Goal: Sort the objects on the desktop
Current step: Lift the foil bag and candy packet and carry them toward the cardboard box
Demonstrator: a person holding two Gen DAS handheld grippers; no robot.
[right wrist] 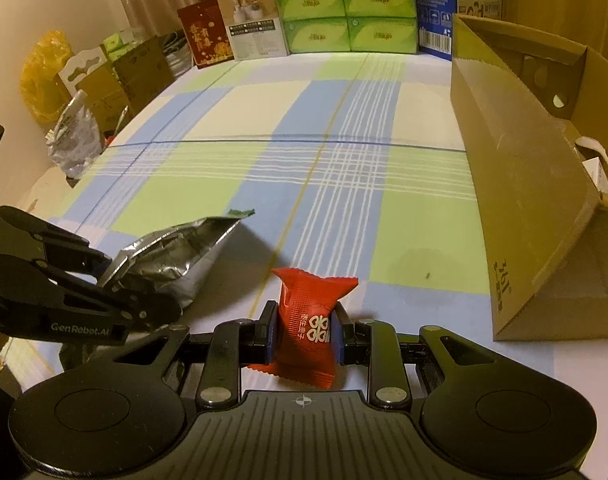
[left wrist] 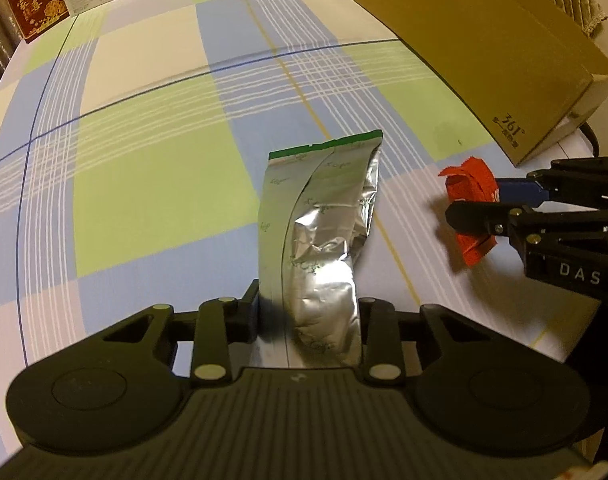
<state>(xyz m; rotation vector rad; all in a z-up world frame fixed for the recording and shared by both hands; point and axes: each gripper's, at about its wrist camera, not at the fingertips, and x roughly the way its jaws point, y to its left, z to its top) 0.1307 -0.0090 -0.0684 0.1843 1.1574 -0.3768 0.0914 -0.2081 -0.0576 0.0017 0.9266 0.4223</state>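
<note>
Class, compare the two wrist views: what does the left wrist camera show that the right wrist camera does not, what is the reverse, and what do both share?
Only the left wrist view shows the silver foil pouch's printed seam face.

Only the right wrist view shows the stacked green tissue boxes whole and the yellow plastic bag.

Both show the red candy wrapper, brown cardboard box, checked tablecloth, left gripper and right gripper.

Silver foil pouch (left wrist: 324, 248) with green top edge, red snack packet (right wrist: 308, 328), blue-green-cream plaid tablecloth (left wrist: 143, 160), brown cardboard box (left wrist: 484, 48)
</note>
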